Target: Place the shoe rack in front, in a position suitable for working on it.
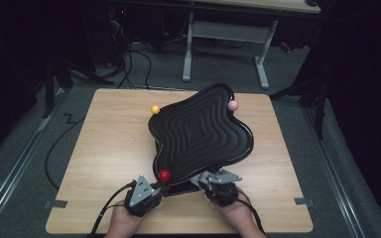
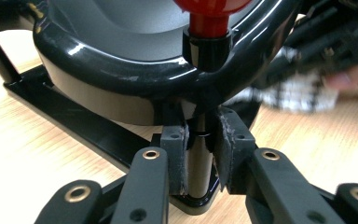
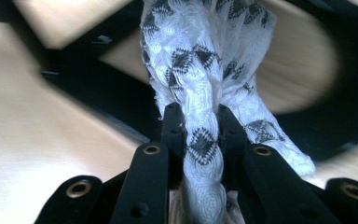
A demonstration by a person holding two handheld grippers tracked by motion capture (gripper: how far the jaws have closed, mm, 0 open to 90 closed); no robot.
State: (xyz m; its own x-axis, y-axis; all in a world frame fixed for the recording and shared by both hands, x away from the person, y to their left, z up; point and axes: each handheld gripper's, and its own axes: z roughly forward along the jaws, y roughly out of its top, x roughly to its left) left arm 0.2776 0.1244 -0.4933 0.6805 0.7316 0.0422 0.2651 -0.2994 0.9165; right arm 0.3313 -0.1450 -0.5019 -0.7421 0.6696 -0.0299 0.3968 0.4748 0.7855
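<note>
At the lower left of the high view, the left gripper pinches the short black post under the red ball knob; the left gripper view shows both pads pressed against that glossy cylinder. The post belongs to a wavy-edged black tray, ridged in concentric steps, raised and tilted on a black stand at the middle of the pale wood desk. A yellow ball knob sits on the tray's upper left rim, a pink one on its upper right. The tray looks stiff, smooth and slippery, probably not light, so the post is a sounder hold than the rounded rim. At the lower right, the right gripper is clamped on a bunched white cloth with a dark woven pattern, tucked under the tray's near edge. The cloth is soft and limp; gripped in a wad, it should wipe without slipping free.
</note>
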